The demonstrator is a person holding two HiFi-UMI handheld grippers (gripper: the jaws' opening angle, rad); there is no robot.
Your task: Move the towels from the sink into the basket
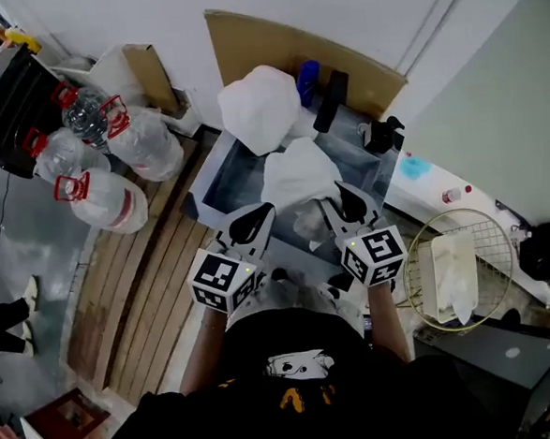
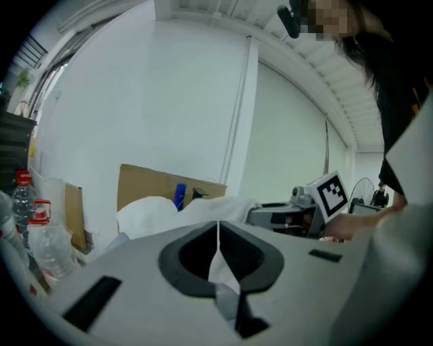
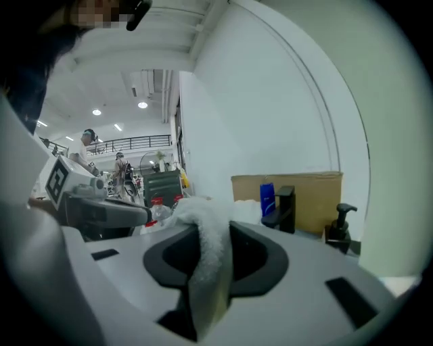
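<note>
A white towel (image 1: 297,175) hangs over the front of the grey sink (image 1: 217,176), held up between both grippers. My left gripper (image 1: 259,215) is shut on a thin edge of it, seen as a white sliver (image 2: 218,251) between the jaws. My right gripper (image 1: 345,201) is shut on a thick fold of the same towel (image 3: 211,260). A second white towel (image 1: 260,106) lies heaped at the sink's back left. The round wire basket (image 1: 492,231) stands to the right of the sink and holds a folded white towel (image 1: 452,277).
A black faucet (image 1: 330,99), a blue bottle (image 1: 308,80) and a black soap dispenser (image 1: 382,133) stand at the back of the sink, in front of a cardboard sheet (image 1: 281,37). Large water bottles (image 1: 110,150) sit on the floor at left, beside wooden slats (image 1: 143,279).
</note>
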